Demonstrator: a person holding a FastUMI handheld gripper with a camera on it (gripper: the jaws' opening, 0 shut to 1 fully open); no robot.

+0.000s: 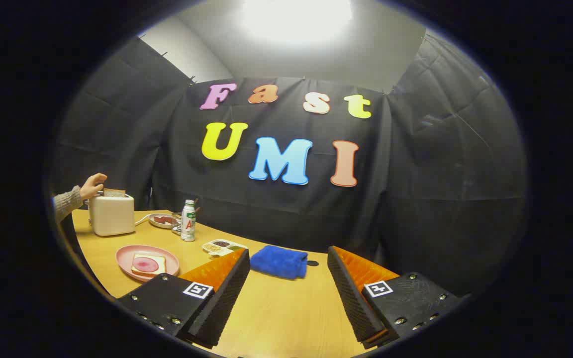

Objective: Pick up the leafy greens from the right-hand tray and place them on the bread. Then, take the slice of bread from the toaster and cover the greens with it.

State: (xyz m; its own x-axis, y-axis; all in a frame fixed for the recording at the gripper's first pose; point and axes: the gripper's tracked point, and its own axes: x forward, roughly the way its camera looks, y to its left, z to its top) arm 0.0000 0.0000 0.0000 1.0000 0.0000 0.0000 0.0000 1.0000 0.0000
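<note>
My gripper (pixel 289 258) stands open above the wooden table (pixel 276 313), its two black and orange fingers (pixel 219 283) wide apart with nothing between them. To the left of the fingers lies a pink plate (pixel 125 258) with a slice of bread (pixel 148 263) that carries a red round topping. Farther back on the left stands a white toaster (pixel 112 214) with a slice of bread (pixel 114 192) sticking out of its top. A person's hand (pixel 92 186) rests at that slice. A small white tray (pixel 222 246) with compartments of food lies just beyond the left finger.
A blue folded cloth (pixel 279 261) lies just ahead, between the fingers. A white bottle (pixel 188 221) stands behind the tray, with a small dish (pixel 161 220) of dark food beside it. The booth's black wall closes off the back of the table.
</note>
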